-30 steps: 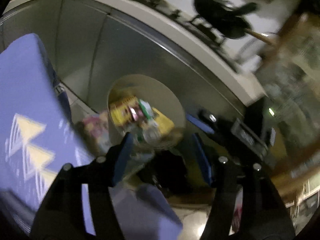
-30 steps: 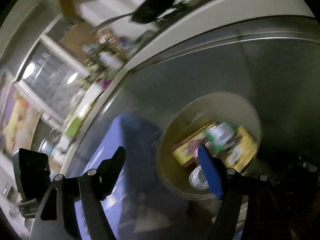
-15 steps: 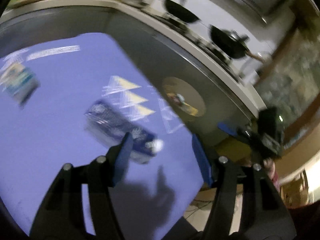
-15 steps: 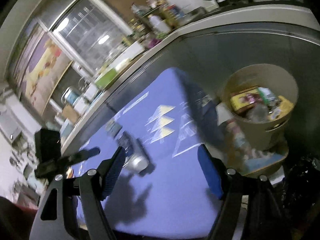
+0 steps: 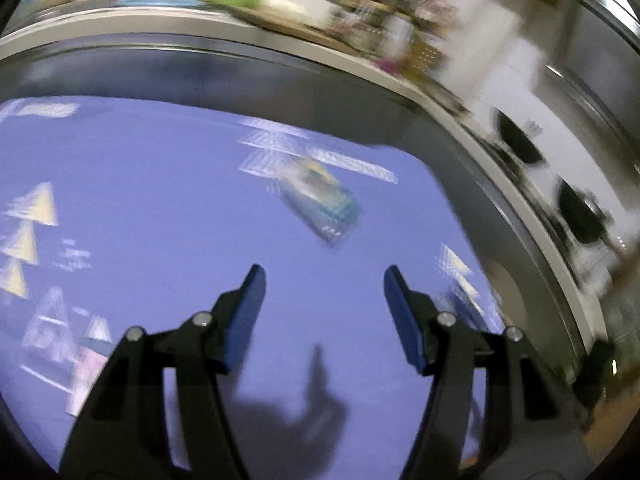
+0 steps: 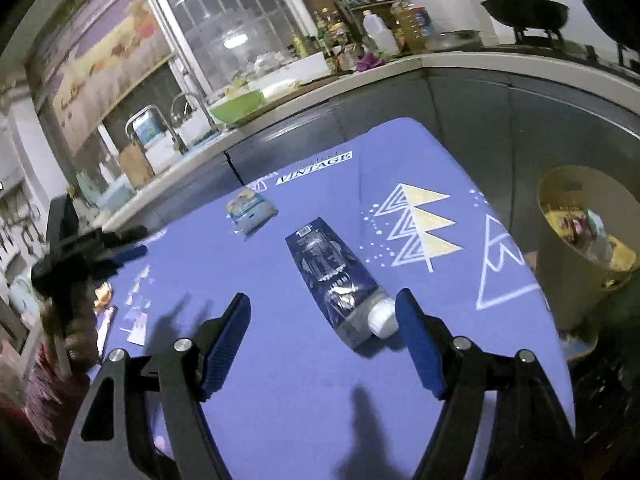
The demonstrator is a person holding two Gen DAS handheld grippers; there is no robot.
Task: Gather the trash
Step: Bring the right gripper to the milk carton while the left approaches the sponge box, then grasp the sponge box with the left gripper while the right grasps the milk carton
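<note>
Both my grippers are spread and carrying nothing. Dark tube (image 6: 334,276) lies flat on the purple cloth (image 6: 280,392), white cap (image 6: 382,317) just beside my right gripper (image 6: 324,312), at its right fingertip; long axis runs away from me, leaning left. Small blue packet (image 6: 250,207) lies beyond the tube; my left gripper (image 5: 324,280) faces it (image 5: 320,204), well apart. Trash bin (image 6: 560,264) stands right of the cloth. Judgement: right takes the tube.

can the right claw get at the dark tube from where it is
Probably yes: the right claw is open and empty, the tube lies flat on the cloth just ahead, nothing between them.
</note>
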